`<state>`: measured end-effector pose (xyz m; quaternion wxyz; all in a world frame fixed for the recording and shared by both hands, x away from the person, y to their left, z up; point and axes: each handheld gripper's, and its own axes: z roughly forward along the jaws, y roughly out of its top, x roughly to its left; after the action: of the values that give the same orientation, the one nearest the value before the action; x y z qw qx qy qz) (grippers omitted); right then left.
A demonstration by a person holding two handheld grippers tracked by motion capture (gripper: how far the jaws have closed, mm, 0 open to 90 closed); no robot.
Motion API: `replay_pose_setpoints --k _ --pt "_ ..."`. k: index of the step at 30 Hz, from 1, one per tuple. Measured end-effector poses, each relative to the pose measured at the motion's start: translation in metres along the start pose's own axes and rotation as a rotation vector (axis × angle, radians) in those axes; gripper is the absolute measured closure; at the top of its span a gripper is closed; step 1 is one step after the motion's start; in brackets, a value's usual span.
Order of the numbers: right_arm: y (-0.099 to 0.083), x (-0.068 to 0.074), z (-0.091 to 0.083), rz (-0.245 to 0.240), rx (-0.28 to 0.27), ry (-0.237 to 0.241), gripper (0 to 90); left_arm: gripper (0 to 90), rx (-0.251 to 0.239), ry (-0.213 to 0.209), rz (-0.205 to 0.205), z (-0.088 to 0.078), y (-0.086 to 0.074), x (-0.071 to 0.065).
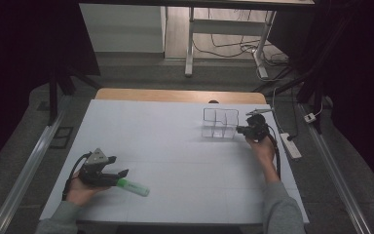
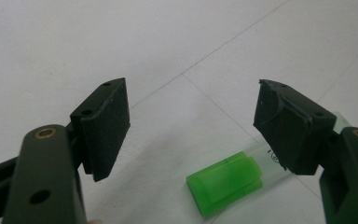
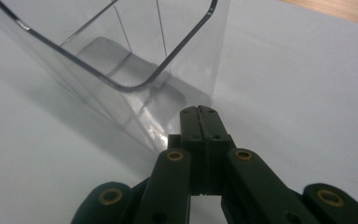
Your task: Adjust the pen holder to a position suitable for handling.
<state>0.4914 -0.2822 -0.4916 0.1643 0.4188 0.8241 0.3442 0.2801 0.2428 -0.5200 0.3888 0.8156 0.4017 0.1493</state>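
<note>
Left gripper (image 2: 191, 130) is hovering open over the marker (image 1: 133, 187) at the counter's (image 1: 165, 156) 7 o'clock, readying the pickup, while right gripper (image 3: 200, 112), closed, is bracing the organizer (image 1: 219, 123) at 2 o'clock.

Table (image 1: 141, 141): white top, wooden strip along its far edge. Beyond it, grey floor (image 1: 141, 68), a white desk frame (image 1: 191, 44) with loose cables (image 1: 233, 46). Right of the table, a white power strip (image 1: 290, 146). Dark surroundings either side; dim light.
</note>
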Motion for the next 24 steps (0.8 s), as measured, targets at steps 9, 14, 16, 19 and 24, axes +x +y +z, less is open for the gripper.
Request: replay_pose_setpoints --k 9,14,16,19,24 --pt "0.001 -0.003 0.004 -0.005 -0.014 0.002 89.0 26.6 0.004 0.001 0.003 0.001 0.0 0.0" --pt "0.004 0.003 0.007 -0.027 -0.016 0.007 89.0 26.6 0.007 0.002 0.005 0.001 0.0 0.0" --pt "0.007 0.007 0.009 -0.038 -0.005 0.012 89.0 26.6 0.008 0.002 0.006 0.001 0.0 0.0" --pt "0.01 0.013 0.012 -0.055 -0.007 0.014 89.0 26.7 0.008 0.002 0.007 0.001 0.0 0.0" --pt "0.016 0.021 0.02 -0.075 0.004 0.026 89.0 26.7 0.008 0.0 0.006 0.001 0.0 0.0"
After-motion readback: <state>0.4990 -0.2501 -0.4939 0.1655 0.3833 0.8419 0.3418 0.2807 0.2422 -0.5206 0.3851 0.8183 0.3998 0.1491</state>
